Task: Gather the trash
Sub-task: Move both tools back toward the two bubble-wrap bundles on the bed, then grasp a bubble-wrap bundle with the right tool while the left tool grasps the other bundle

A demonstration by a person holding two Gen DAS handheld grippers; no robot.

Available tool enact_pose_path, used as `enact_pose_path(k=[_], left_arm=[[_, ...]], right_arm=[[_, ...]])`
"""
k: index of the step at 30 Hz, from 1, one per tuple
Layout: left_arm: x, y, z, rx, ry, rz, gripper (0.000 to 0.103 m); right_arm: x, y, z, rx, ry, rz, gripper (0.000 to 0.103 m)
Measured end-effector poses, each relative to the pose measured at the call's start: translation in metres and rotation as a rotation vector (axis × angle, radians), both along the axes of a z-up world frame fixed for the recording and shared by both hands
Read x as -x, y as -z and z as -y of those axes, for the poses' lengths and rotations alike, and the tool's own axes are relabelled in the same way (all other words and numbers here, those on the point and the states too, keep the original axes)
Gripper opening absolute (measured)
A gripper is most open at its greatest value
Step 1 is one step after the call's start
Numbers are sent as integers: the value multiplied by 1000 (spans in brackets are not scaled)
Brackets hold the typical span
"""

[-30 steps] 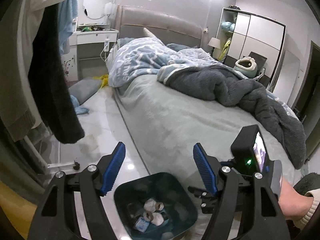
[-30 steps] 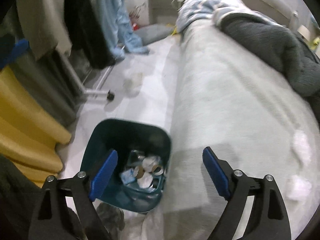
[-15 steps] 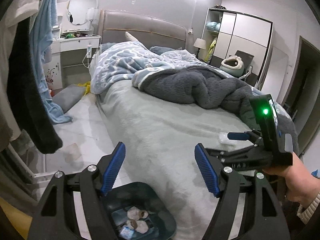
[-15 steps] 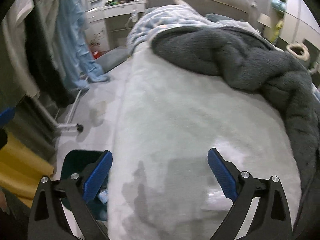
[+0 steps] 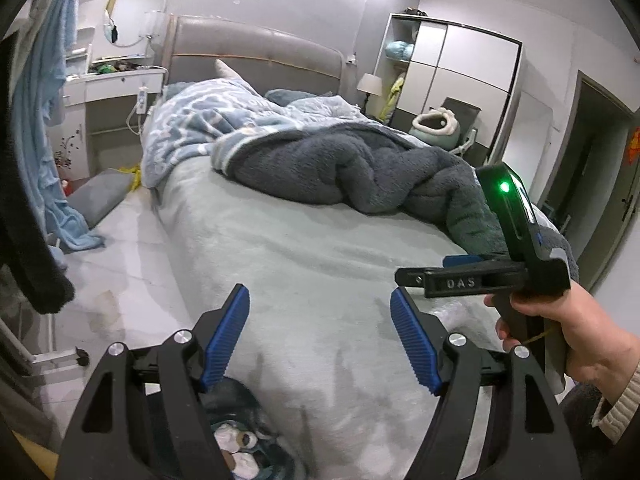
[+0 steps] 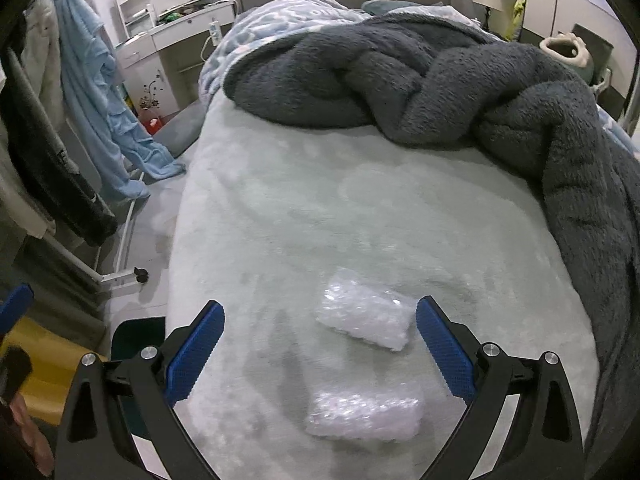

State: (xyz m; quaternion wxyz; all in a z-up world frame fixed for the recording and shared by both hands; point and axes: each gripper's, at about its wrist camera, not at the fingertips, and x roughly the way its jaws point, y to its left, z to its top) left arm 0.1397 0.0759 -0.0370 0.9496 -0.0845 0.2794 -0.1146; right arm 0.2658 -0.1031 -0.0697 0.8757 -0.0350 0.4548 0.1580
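Two clear bubble-wrap wads lie on the pale green bed sheet: one [image 6: 366, 322] between my right gripper's fingers, a second [image 6: 366, 416] nearer the camera. My right gripper [image 6: 320, 350] is open and empty, hovering over them. It also shows in the left wrist view [image 5: 448, 272], held by a hand. My left gripper [image 5: 320, 340] is open and empty above the bed's edge. The dark teal trash bin [image 5: 248, 436] with white wads inside stands on the floor below it; its corner shows in the right wrist view [image 6: 136, 340].
A dark grey fleece blanket [image 6: 460, 88] and a blue patterned quilt [image 5: 208, 124] are piled at the bed's head and right side. A clothes rack with hanging garments [image 6: 76, 112] stands left of the bed. A white dresser [image 5: 116, 92] and a wardrobe [image 5: 452, 80] line the far wall.
Both grippers have swung away from the bin up over the bed. The right gripper has come over the two bubble-wrap wads, which now lie between and below its fingers.
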Motion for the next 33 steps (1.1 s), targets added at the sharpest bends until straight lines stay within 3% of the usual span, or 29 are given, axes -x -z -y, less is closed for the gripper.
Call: enact_pose_path(k=[11, 17, 25, 33], left_arm=[[-24, 28, 45, 30, 70, -72, 80], [-33, 43, 73, 11, 127, -120, 80], [-46, 58, 106, 63, 192, -171, 82], [-56, 66, 138, 94, 238, -203, 84]], right_arm=[[-32, 22, 22, -100, 39, -118, 97], [-34, 37, 30, -139, 13, -170, 68], [-35, 31, 47, -195, -33, -172, 62], [-35, -1, 68, -257, -52, -106, 62]])
